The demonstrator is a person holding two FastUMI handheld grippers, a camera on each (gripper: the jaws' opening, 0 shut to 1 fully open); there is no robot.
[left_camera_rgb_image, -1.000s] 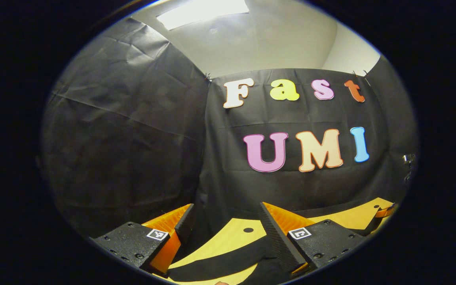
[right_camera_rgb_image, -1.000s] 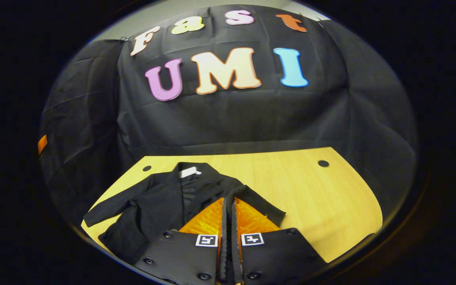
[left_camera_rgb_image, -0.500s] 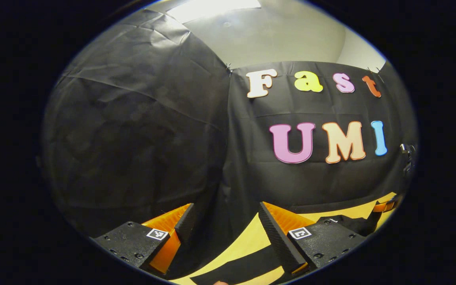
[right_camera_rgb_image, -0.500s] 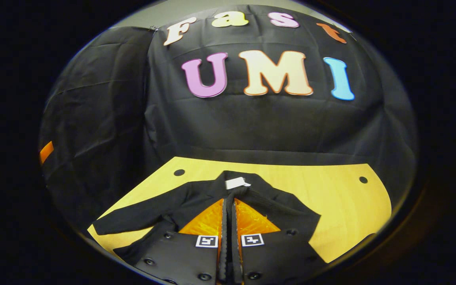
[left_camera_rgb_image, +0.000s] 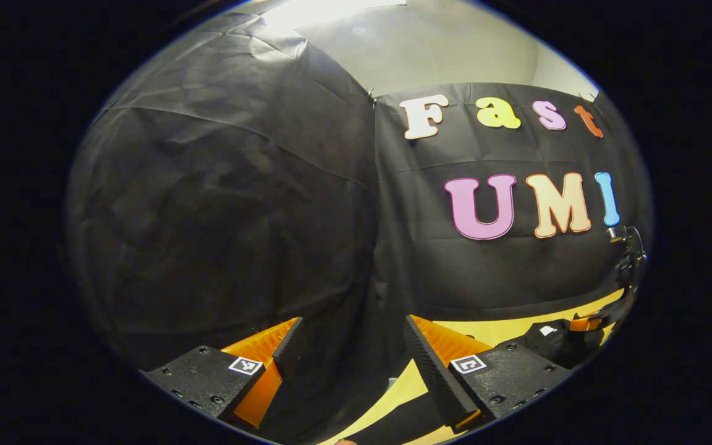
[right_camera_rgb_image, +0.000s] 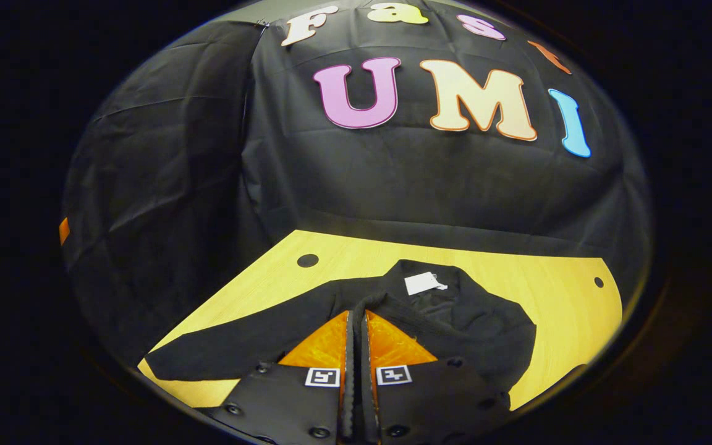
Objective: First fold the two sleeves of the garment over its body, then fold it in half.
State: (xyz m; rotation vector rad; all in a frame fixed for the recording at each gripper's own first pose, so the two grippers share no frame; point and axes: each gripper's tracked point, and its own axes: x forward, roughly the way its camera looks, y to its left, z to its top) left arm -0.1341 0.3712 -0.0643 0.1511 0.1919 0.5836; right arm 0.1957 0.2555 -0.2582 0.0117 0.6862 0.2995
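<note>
A black garment (right_camera_rgb_image: 473,318) lies on the yellow wooden table (right_camera_rgb_image: 362,256), collar and white label (right_camera_rgb_image: 424,283) toward the far wall. My right gripper (right_camera_rgb_image: 356,312) is shut on the garment's right sleeve, whose fabric bunches over the fingertips above the body. The other sleeve (right_camera_rgb_image: 220,355) stretches out flat to the left. My left gripper (left_camera_rgb_image: 353,324) stands open near the table's left end, nothing between its fingers; a strip of black sleeve (left_camera_rgb_image: 399,420) lies below it. Farther right in the left gripper view are the garment (left_camera_rgb_image: 554,343) and the right gripper (left_camera_rgb_image: 584,322).
Black cloth walls close in the table on the far and left sides. Two round holes (right_camera_rgb_image: 308,260) (right_camera_rgb_image: 598,282) sit near the table's far corners. Bare wood (right_camera_rgb_image: 572,321) lies right of the garment.
My right gripper has carried the right sleeve leftward over the garment's body. The left gripper has swung left, staying open.
</note>
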